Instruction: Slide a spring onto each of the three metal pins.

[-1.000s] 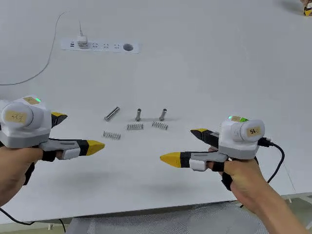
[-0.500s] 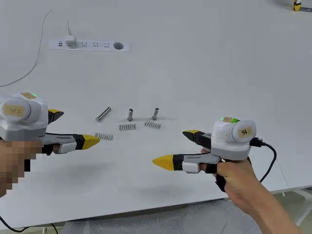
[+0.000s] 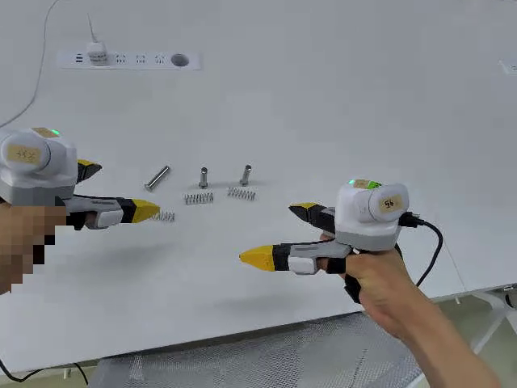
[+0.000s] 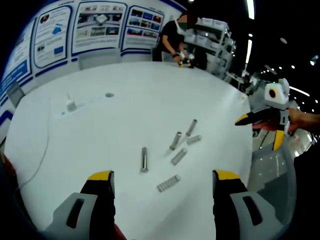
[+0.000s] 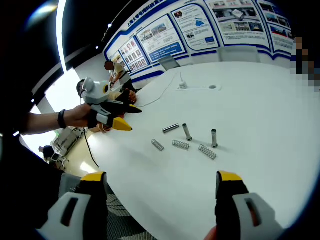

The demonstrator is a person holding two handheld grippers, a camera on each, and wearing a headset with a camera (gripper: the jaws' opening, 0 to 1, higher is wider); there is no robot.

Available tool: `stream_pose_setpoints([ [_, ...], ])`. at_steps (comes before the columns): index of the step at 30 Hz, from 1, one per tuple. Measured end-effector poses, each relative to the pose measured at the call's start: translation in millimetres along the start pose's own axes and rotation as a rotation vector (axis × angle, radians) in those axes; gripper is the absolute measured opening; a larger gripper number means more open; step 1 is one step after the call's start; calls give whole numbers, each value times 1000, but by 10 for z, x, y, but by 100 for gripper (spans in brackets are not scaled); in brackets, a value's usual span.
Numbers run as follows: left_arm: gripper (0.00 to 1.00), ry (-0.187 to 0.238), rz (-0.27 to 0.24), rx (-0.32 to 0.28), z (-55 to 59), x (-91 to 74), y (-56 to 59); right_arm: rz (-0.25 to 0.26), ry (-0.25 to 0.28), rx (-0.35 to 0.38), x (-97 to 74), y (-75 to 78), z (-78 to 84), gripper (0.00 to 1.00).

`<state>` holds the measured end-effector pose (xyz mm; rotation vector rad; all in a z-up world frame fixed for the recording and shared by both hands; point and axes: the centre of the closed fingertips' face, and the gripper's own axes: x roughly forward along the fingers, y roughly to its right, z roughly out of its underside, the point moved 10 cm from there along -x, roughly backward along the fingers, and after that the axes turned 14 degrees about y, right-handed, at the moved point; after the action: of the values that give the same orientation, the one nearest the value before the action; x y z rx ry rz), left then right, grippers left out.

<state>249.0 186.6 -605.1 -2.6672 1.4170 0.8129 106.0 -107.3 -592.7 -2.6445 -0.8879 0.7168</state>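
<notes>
Right tongs [image 3: 273, 233]: spread wide, empty, over the front of the worktop [image 3: 323, 121].
Left tongs [image 3: 125, 189]: spread wide, empty, near the left spring [image 3: 164, 216].
Springs [image 3: 198, 197]: three, loose in a row on the worktop.
Pins [image 3: 203, 176]: just behind the springs; the left one lies flat, two stand upright.
Strip [image 3: 121, 59]: far left.

We log left pin [image 3: 157, 177], middle pin [image 3: 203, 176], right pin [image 3: 245, 174] in a row on the table [image 3: 339, 105]; springs [image 3: 198, 197] just before them; power strip [image 3: 129, 60] well behind, leftward.
</notes>
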Motion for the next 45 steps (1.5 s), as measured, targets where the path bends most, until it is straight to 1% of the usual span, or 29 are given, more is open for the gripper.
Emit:
stream_pose_setpoints([
  [4,81,-4,3,-2,12,86,-34,-5,3,6,4,-5,10,90],
  [11,79,-16,8,-9,39,252,-66,-8,-12,2,-2,-7,29,90],
  [14,78,-21,6,-29,57,322,-94,-5,-11,5,0,-3,29,90],
  [26,73,-52,4,-37,156,619,-235,-1,-12,24,18,-3,65,90],
  [28,72,-62,-4,-32,173,651,-261,-1,-14,25,21,-4,71,90],
  [30,71,-62,-10,-41,190,685,-300,0,-14,26,19,-8,71,90],
  [32,70,-63,-17,-50,207,722,-332,0,-13,29,19,-6,74,90],
  [37,64,-65,-22,-49,235,814,-366,0,-19,31,27,-4,86,90],
  [45,54,-58,-29,-43,227,967,-362,-4,-25,37,46,-14,112,90],
])
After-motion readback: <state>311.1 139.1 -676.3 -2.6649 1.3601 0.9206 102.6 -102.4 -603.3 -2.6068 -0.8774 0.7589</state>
